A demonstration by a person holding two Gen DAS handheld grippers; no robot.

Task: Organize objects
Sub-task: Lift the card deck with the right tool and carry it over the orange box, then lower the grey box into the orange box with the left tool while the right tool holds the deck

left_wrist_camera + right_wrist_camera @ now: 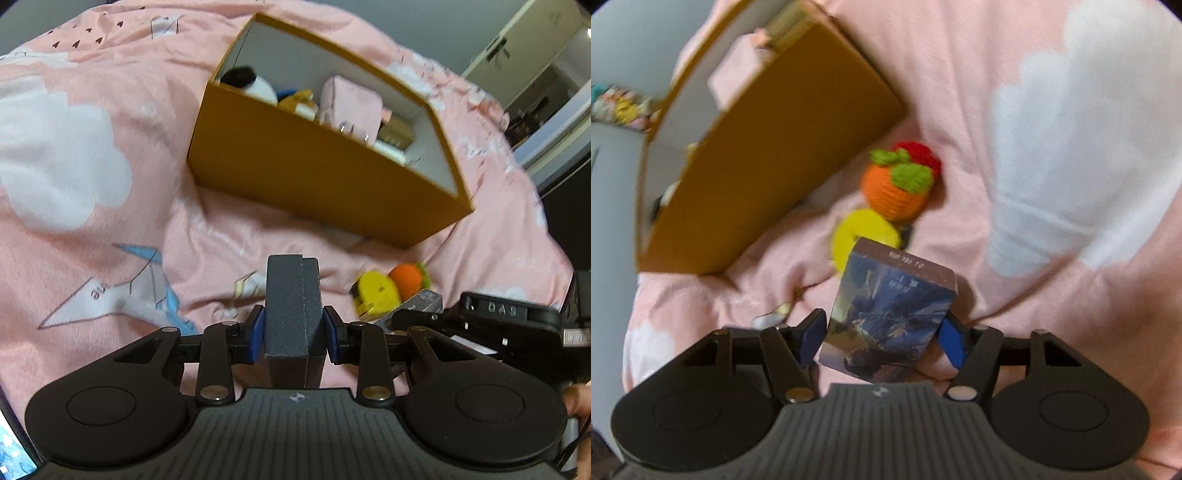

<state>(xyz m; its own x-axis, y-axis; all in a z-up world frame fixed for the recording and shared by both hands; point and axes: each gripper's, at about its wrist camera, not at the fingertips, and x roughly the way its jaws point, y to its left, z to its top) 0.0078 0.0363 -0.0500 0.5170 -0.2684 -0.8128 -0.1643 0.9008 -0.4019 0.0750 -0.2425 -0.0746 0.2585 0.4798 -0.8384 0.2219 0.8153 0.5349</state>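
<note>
In the left wrist view my left gripper (293,325) is shut on a dark grey textured case (291,295), held upright between the blue pads above the pink bedspread (110,258). Beyond it stands an open mustard-brown box (314,173) holding a pink packet (351,103), a black-and-white plush (255,83) and other small items. In the right wrist view my right gripper (882,339) has a blue illustrated card box (890,314) tilted between its pads, and both pads touch its sides. The mustard box (768,166) is up and to the left.
A yellow tape measure (864,229), an orange crochet fruit (894,188) and a red crochet piece (923,155) lie on the bedspread just past the card box, beside the mustard box. They also show as the tape measure (375,295) and fruit (406,280). A cupboard (535,55) stands beyond the bed.
</note>
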